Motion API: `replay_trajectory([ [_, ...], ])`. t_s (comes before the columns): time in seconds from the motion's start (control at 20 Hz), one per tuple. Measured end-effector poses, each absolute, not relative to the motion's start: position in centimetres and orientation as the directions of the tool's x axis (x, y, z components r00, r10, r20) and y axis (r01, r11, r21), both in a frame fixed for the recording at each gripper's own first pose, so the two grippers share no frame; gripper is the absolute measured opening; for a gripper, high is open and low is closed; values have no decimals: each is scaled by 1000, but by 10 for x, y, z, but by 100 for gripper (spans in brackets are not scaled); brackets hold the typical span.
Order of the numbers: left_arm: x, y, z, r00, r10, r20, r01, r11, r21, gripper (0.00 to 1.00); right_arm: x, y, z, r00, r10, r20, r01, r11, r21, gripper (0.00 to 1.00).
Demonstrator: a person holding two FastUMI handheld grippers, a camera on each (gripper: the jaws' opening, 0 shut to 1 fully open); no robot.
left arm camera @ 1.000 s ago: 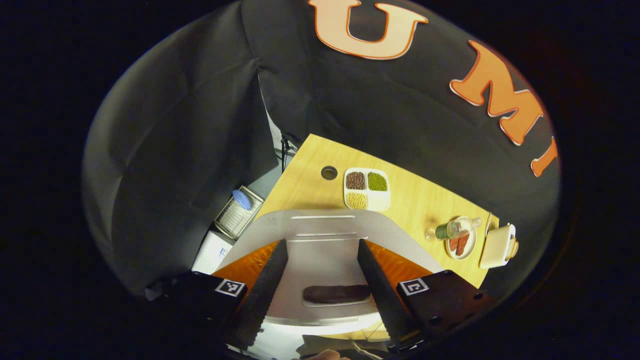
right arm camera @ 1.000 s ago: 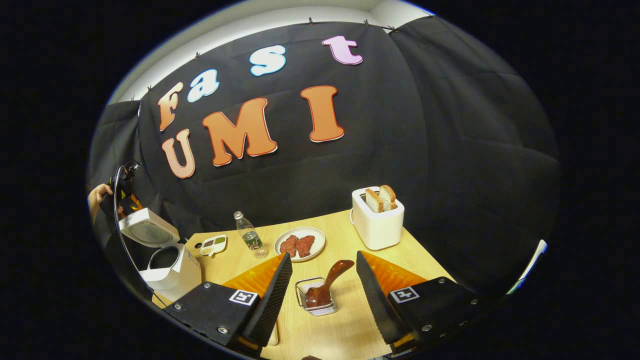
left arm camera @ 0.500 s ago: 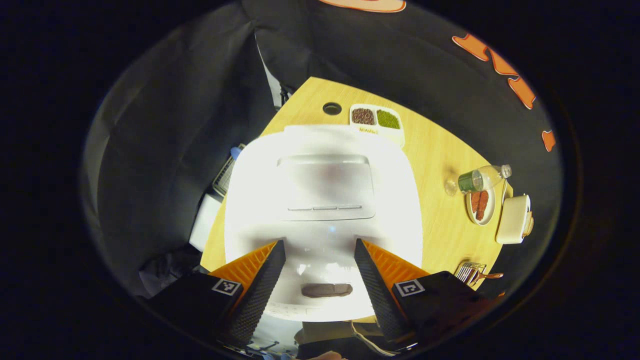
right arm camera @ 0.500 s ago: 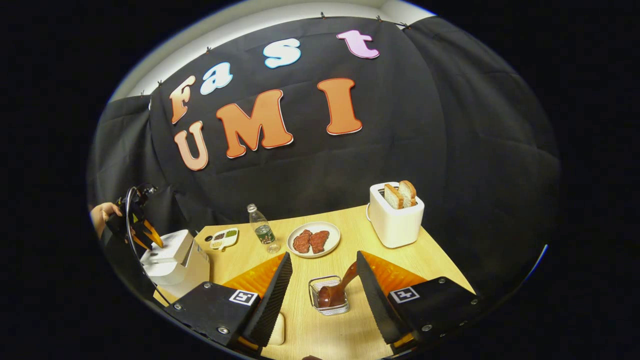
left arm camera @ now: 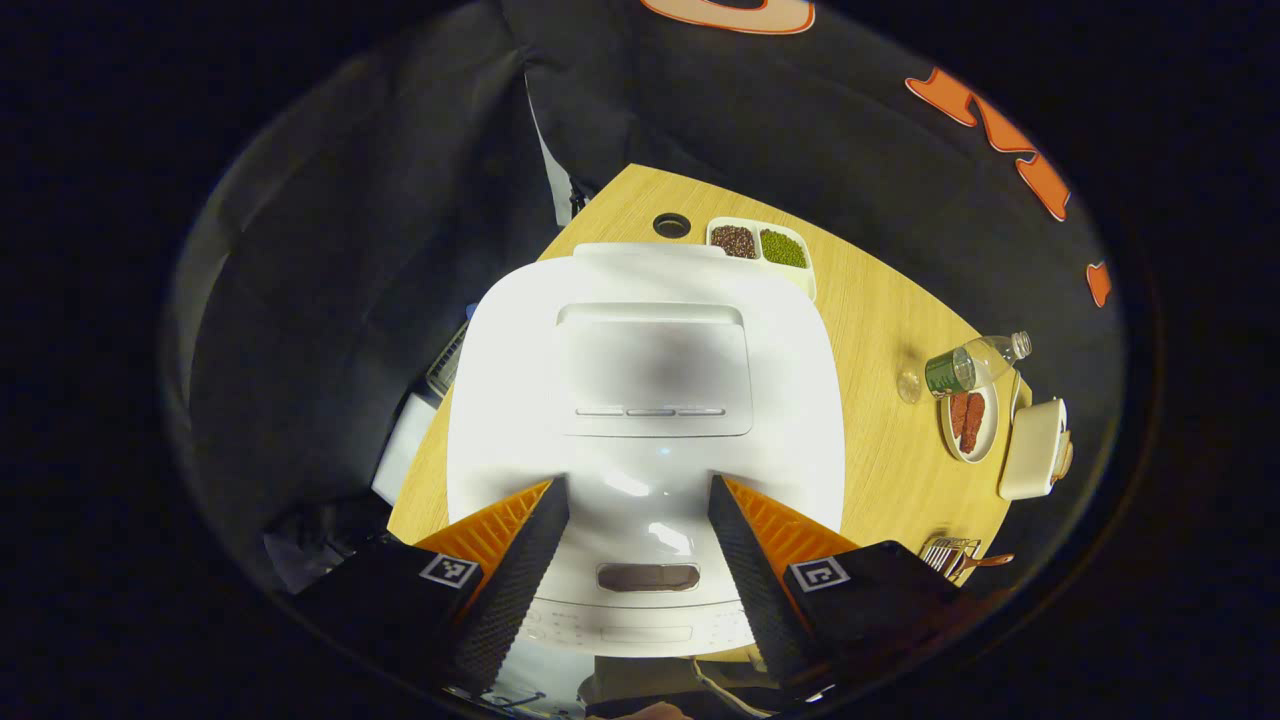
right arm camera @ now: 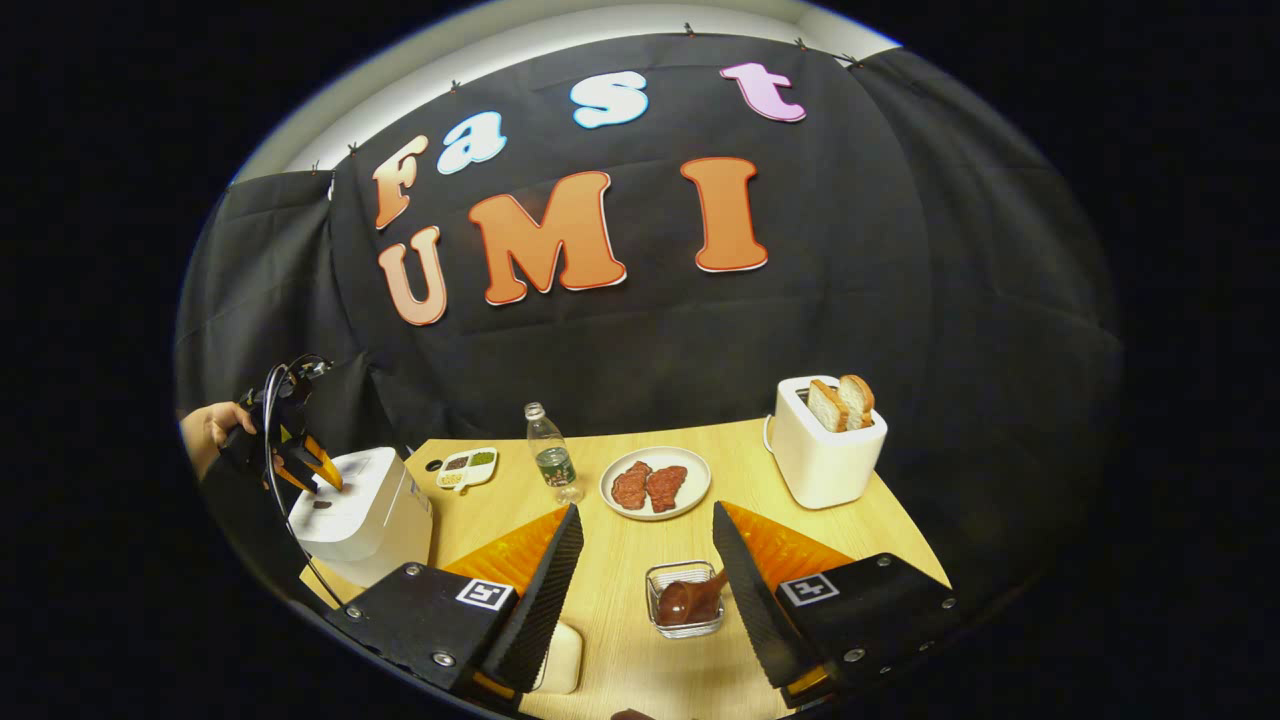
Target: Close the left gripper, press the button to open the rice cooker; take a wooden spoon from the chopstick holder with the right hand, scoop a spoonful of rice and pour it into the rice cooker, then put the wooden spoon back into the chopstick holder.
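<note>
The white rice cooker (left arm camera: pixel 650 370) stands with its lid down, right under my left gripper (left arm camera: pixel 637 485). That gripper is open, and the dark oval button (left arm camera: pixel 648 577) lies between its fingers near the cooker's front edge. In the right gripper view the same cooker (right arm camera: pixel 365 510) sits at the table's left end, with a hand (right arm camera: pixel 205 430) holding the left gripper (right arm camera: pixel 310 470) just above the lid. My right gripper (right arm camera: pixel 645 512) is open, above a wire chopstick holder (right arm camera: pixel 652 585). A dark wooden spoon (right arm camera: pixel 690 600) lies in the holder. A divided grain dish (right arm camera: pixel 467 467) sits behind the cooker.
A water bottle (right arm camera: pixel 550 460), a plate of meat slices (right arm camera: pixel 655 485) and a white toaster (right arm camera: pixel 825 445) with bread stand along the back of the wooden table. A small white object (right arm camera: pixel 562 655) lies by my right gripper's left finger. A round hole (left arm camera: pixel 672 224) marks the table's far corner.
The cooker's lid stood upright a second ago and is now down. My left gripper has come lower over the lid. The right gripper's view has swung rightward.
</note>
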State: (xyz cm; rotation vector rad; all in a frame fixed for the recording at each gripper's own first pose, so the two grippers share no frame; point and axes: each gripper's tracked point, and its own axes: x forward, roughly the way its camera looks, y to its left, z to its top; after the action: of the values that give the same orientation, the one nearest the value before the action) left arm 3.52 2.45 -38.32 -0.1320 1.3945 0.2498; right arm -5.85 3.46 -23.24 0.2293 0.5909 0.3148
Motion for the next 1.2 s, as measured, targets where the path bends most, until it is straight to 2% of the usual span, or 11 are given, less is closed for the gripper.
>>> replay_trajectory([
  [0.05,37,26,-387,189,98,-977,-234,971,52,93,-55,39,-227,792,361,-493,-235,925,300,78],
  [0.1,39,28,-387,222,102,-970,-223,974,51,100,-52,43,-224,798,364,-480,-242,924,297,84],
  [0.25,42,23,-386,317,96,-944,-215,976,27,100,-45,49,-213,810,373,-452,-264,921,287,89],
  [0.35,52,16,-373,439,88,-894,-190,982,4,100,-36,52,-205,828,362,-429,-268,927,263,90],
  [0.55,60,2,-300,691,104,-715,-128,992,20,96,-28,62,-187,860,350,-370,-285,933,220,90],
  [0.6,55,-5,-275,739,101,-666,-110,994,29,100,-27,66,-182,867,351,-354,-292,933,208,90],
  [0.75,37,-23,-207,860,93,-502,-69,995,66,96,-25,80,-163,881,364,-302,-319,929,187,90],
  [0.9,24,-33,-158,926,94,-366,-70,995,77,100,-25,91,-135,896,377,-233,-340,922,185,90],
  [1.1,12,-43,-104,984,69,-167,-55,995,86,96,-24,100,-86,921,378,-96,-358,917,176,90],
  [1.15,10,-53,-97,991,61,-121,-50,994,93,100,-23,101,-77,924,376,-66,-362,918,165,90],
  [1.2,6,-58,-91,995,51,-91,-41,994,103,100,-23,101,-72,928,371,-46,-360,920,156,85],
])
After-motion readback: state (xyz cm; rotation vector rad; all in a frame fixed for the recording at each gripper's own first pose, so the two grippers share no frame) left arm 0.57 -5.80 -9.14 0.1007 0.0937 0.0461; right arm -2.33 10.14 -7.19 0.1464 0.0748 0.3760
